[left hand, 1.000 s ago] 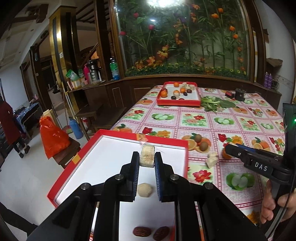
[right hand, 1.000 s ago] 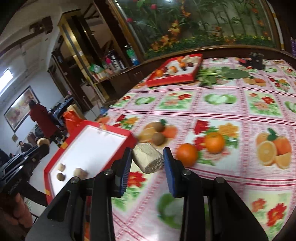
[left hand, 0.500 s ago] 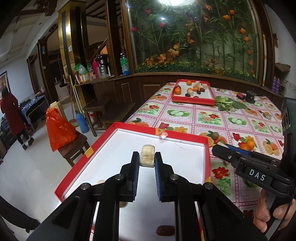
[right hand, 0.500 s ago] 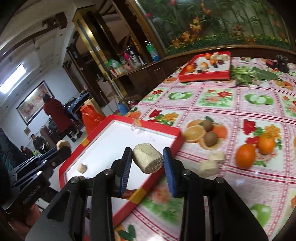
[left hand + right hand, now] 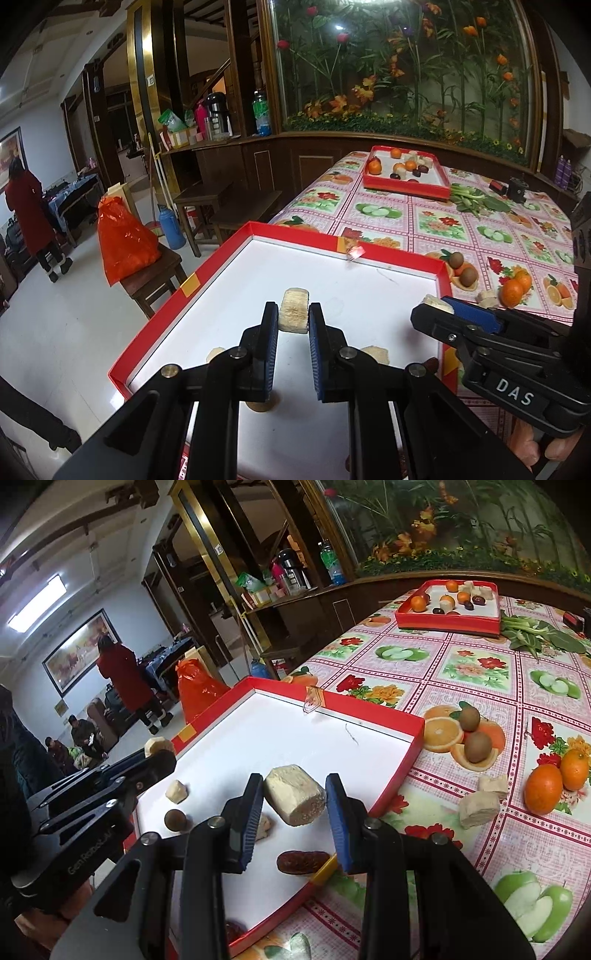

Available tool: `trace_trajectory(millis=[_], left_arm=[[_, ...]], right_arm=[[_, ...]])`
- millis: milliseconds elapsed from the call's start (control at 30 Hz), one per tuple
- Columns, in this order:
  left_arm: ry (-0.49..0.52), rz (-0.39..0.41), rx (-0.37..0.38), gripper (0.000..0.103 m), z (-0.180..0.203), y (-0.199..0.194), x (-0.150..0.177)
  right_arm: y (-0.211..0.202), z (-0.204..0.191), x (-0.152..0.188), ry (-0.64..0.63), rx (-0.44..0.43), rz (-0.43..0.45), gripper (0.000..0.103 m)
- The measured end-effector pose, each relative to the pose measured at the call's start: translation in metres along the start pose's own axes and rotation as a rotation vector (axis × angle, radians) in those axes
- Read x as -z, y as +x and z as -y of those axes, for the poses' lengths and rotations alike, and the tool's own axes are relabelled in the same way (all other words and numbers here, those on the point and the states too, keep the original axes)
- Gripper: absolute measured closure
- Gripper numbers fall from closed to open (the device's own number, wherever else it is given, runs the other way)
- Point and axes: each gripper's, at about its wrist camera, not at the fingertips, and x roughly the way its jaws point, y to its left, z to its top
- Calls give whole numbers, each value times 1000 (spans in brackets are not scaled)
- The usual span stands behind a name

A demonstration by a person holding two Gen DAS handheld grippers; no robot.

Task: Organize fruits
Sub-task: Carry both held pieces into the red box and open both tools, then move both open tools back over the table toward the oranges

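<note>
Both grippers hovered over the near tray point(image 5: 441, 267), each clamping 1 chunk: left gripper point(image 5: 293, 326), left chunk point(image 5: 293, 315); right gripper point(image 5: 295, 810), right chunk point(image 5: 295, 794). Best lower each onto bare white floor toward 12 o'clock, then release, clear of the date point(image 5: 303, 862).

Pale sugarcane chunk point(image 5: 295, 795) mid-frame, tilted, over near red tray point(image 5: 397, 775). 2nd chunk point(image 5: 293, 310) centre frame, upright. Dates, small bits on tray floor. Oranges point(image 5: 543, 787) right.
</note>
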Motion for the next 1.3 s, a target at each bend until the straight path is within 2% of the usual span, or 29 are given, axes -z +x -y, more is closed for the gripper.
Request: trace_trajectory(millis=[500,767,800,900,933,1000,1167,1300], left_arm=[[3,-47,-21,88,-4,16,9],[-11,-110,-45,88,-10,30,14],[-14,-116,-45,85,-11,30,15],[-22,-125,-60,62,-13,30,15],[-28,-122,-64,59,-14,30,16],[-31,-122,-67,58,-15,29,16],[-19,-130,-66,55,-11,26,16],[-2,-130,-45,55,-4,20,14]], right_arm=[[13,5,1,19,5,-74,66],[15,3,1,12,8,-94,66],[15,2,1,8,8,-96,66],[15,1,1,1,-2,-103,63],[15,1,1,-1,-8,-100,60],[11,1,-1,-4,-6,-82,44],[-13,12,-8,20,-7,19,43],[-37,54,-16,115,29,76,43]])
